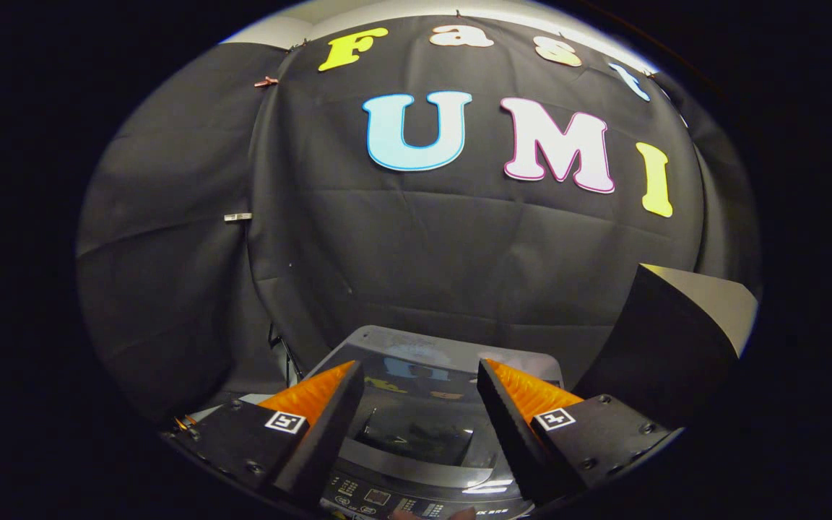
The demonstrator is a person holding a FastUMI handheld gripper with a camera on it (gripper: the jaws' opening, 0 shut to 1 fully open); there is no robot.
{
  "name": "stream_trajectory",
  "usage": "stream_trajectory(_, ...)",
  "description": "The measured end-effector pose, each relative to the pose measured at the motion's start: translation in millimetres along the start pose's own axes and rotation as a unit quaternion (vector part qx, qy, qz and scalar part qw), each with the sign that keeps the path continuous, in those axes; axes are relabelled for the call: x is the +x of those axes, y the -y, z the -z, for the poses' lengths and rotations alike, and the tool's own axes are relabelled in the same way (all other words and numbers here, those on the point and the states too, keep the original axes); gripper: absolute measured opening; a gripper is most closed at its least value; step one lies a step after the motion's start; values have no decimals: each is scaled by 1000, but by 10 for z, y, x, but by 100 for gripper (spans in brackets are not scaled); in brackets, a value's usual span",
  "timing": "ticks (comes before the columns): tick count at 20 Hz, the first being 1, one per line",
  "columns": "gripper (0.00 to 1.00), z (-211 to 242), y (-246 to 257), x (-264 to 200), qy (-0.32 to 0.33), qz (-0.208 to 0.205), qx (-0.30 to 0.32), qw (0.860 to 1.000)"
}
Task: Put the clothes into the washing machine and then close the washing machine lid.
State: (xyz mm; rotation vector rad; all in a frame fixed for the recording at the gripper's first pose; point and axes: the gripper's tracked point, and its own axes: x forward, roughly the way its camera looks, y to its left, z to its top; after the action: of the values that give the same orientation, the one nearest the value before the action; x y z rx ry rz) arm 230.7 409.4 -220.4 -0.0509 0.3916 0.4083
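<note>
While the gripper hovers with jaws apart and empty at lower centre, the washing machine below shows its lid seemingly down — clothes unseen, progress unclear.

Dim booth, light band along the top, glare on the washing machine lid, fisheye-bent edges, sharp focus

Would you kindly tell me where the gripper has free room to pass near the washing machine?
The open gripper holds nothing; the gap between its fingers is free, over the grey washing machine's glossy lid. Beyond the lid, space runs clear to the black cloth wall. It is tighter beside the dark angled panel and at the control panel.
</note>
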Motion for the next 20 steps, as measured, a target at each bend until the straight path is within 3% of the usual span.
stream_trajectory(9, 99, -30, -37, -156, 8, -14, 37, 999)
stream_trajectory(20, 99, -666, 266, -899, 84, 39, 30, 995)
